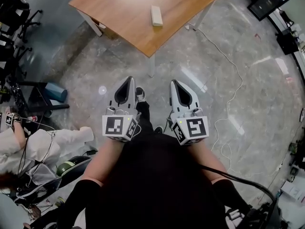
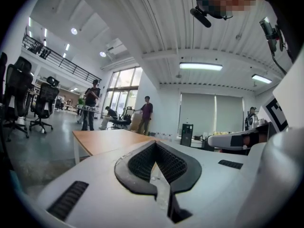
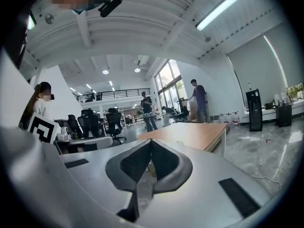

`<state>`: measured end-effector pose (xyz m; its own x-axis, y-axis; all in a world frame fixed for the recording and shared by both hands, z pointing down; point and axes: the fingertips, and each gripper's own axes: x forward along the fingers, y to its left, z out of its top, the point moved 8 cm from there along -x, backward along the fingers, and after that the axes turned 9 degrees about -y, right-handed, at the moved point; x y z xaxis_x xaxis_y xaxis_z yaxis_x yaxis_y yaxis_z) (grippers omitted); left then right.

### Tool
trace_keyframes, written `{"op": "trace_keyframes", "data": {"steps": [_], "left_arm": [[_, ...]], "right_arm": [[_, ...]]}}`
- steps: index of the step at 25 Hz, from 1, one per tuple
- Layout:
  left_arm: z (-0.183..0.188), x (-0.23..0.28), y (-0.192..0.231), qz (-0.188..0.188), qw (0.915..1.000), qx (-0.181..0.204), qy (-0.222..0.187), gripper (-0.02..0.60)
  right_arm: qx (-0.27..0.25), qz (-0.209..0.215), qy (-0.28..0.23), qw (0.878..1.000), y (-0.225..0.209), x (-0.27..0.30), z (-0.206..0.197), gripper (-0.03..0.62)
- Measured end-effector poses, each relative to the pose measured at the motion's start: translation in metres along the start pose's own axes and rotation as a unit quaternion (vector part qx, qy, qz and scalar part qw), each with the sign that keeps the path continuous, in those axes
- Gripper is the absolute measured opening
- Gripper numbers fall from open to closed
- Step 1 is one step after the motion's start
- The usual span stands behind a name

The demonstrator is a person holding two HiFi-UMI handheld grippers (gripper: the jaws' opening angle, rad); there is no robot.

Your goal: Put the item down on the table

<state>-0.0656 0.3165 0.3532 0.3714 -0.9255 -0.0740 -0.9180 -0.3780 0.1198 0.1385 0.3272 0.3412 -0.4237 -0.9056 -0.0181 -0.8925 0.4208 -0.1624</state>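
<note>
A pale rectangular block (image 1: pixel 156 15) lies on the wooden table (image 1: pixel 124 8) at the top of the head view, well ahead of both grippers. My left gripper (image 1: pixel 129 78) and right gripper (image 1: pixel 174 82) are held side by side over the marble floor, short of the table's near corner and pointing toward it. Both sets of jaws meet at the tips with nothing between them. In the left gripper view the left gripper (image 2: pixel 154 144) aims at the table (image 2: pixel 102 140). In the right gripper view the right gripper (image 3: pixel 151 140) aims at the table (image 3: pixel 190 132).
A white cable (image 1: pixel 228 70) snakes over the floor at the right. Office chairs (image 1: pixel 16 13) and a blue cylinder (image 1: pixel 56 91) stand at the left. A person in white (image 1: pixel 43 147) sits at the lower left. Several people (image 2: pixel 90 103) stand far beyond the table.
</note>
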Motion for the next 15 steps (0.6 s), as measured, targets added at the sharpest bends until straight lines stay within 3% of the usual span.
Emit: {"op": "trace_keyframes", "data": {"steps": [15], "left_arm": [[-0.013, 0.257, 0.148, -0.063, 0.9979, 0.000, 0.015, 0.003]], "right_arm": [[0.036, -0.010, 0.042, 0.998, -0.074, 0.295, -0.032, 0.012]]}}
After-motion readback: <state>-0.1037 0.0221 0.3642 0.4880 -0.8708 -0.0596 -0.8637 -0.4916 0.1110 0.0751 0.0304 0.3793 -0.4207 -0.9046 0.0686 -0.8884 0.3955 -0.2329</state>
